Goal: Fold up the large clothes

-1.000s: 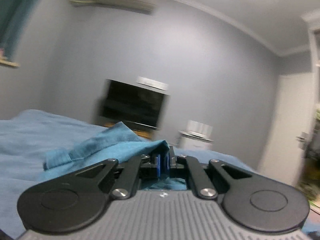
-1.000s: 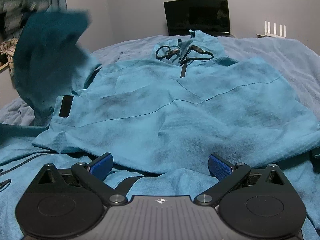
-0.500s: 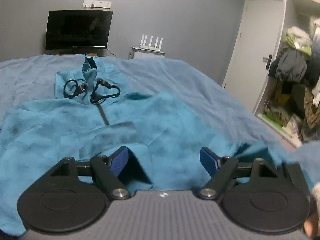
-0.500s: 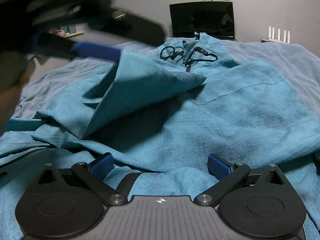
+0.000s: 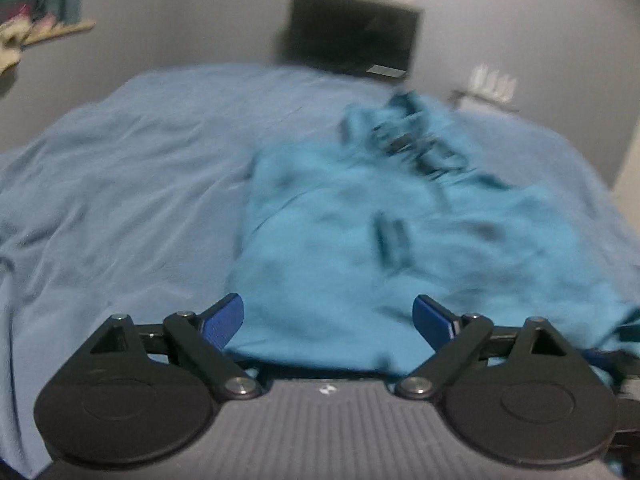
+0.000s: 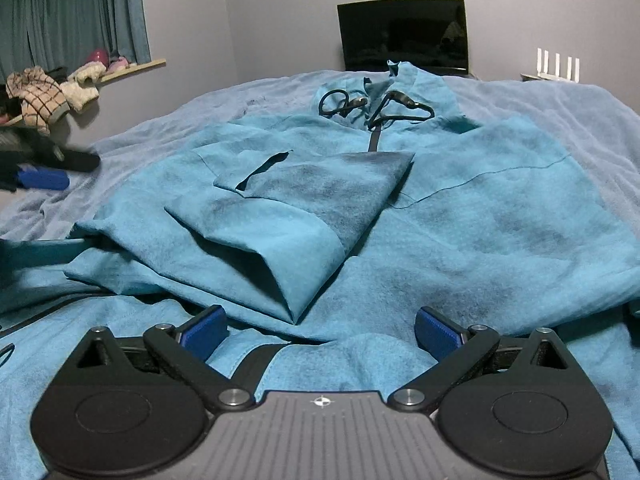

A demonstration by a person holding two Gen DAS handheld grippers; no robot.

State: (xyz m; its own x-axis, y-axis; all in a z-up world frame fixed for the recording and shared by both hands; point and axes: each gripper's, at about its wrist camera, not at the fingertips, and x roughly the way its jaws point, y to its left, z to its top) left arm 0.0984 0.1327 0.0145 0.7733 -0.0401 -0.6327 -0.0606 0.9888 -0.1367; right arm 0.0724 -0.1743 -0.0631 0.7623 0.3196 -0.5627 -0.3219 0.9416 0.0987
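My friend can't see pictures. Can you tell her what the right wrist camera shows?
A big teal hoodie lies spread on a blue blanket, with one sleeve folded across its chest. The right gripper is open just above the near hem, holding nothing. Behind the bed are a dark TV and curtains.

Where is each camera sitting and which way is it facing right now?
Left wrist: rides the open left gripper, low over the bed, facing the blurred teal jacket and monitor; only its own fingers show.
Right wrist: rides the open right gripper, low over the jacket's hem, facing the sleeve folded across the chest; the left gripper shows far left.
Shared: jacket, bed, monitor.
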